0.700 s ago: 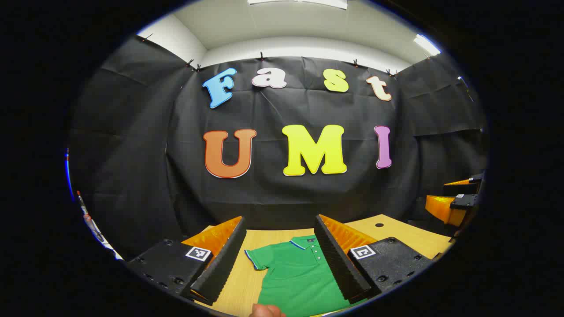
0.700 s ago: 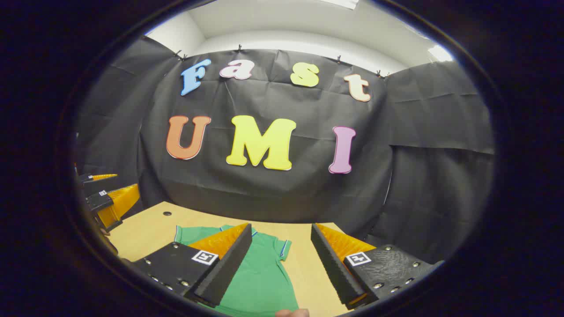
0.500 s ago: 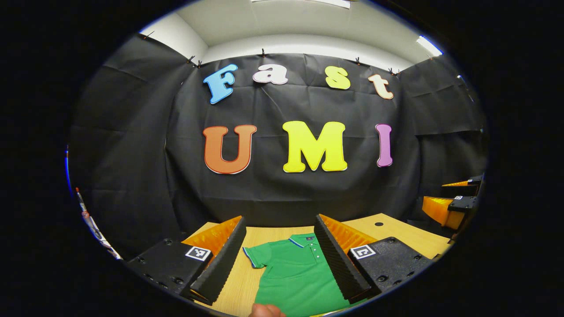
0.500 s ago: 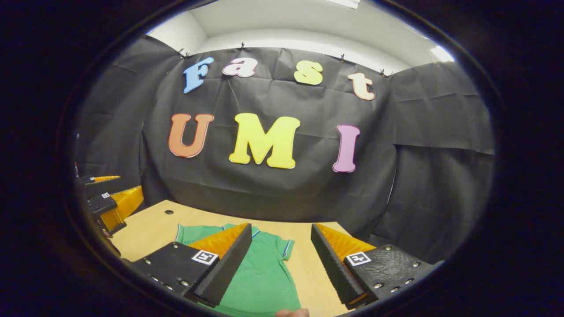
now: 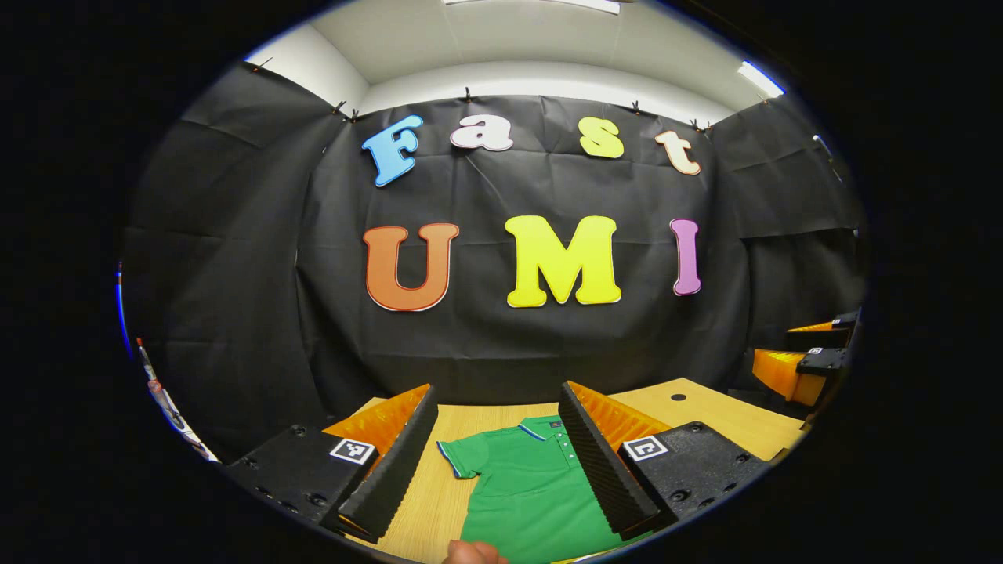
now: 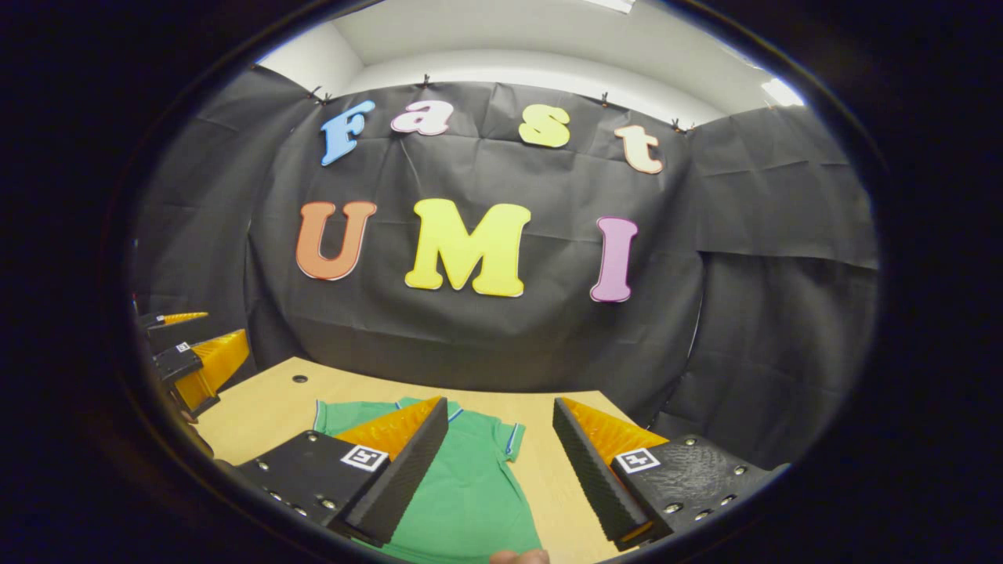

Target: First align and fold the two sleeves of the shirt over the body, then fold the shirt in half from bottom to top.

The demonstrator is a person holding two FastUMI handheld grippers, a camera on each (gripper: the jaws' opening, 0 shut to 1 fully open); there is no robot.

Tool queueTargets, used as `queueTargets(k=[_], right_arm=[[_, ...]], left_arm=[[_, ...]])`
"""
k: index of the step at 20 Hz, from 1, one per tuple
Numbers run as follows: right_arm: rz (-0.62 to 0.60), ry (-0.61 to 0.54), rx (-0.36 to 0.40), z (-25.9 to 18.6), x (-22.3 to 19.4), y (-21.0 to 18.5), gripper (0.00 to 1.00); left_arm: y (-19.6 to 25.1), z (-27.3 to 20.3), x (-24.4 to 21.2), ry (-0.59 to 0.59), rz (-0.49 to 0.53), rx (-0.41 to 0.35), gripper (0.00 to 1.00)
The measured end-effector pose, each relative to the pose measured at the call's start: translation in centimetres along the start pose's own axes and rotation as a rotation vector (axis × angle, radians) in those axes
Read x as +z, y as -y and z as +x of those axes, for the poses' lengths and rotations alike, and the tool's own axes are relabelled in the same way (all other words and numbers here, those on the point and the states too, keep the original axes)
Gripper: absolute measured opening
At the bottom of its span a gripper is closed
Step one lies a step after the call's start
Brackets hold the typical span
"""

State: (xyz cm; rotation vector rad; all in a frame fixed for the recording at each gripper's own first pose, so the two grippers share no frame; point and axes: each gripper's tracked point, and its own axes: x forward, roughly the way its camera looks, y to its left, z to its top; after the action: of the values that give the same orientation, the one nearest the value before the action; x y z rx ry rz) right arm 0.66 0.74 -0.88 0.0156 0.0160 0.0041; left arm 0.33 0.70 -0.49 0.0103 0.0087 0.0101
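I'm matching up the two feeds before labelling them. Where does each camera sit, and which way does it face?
Left gripper view: rides the left claw, held open above the table, facing the wall; a fingertip shows below.
Right gripper view: rides the right claw, open, facing the same wall; the left claw shows far left.
Shared: the green shirt, lying flat, sleeves unfolded.

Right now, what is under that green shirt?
The green polo shirt lies flat on a light wooden table. Whatever the cloth covers cannot be seen. The left gripper's fingers hide part of it.
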Motion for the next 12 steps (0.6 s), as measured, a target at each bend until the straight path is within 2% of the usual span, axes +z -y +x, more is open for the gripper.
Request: queueTargets(k=[7,10,12], right_arm=[[-0.02,-0.001,0.019,1.7,0.3,0.0,0.9],[-0.072,-0.02,0.063,6.0,1.1,0.5,0.89],[-0.05,-0.12,0.145,10.3,-0.1,0.1,0.9]], left_arm=[[0.3,0.9,-0.3,-0.009,0.001,0.002,0.99],[0.7,1.6,-0.2,-0.003,-0.009,-0.003,0.99],[1.0,2.4,-0.5,-0.009,-0.015,-0.005,0.99]])
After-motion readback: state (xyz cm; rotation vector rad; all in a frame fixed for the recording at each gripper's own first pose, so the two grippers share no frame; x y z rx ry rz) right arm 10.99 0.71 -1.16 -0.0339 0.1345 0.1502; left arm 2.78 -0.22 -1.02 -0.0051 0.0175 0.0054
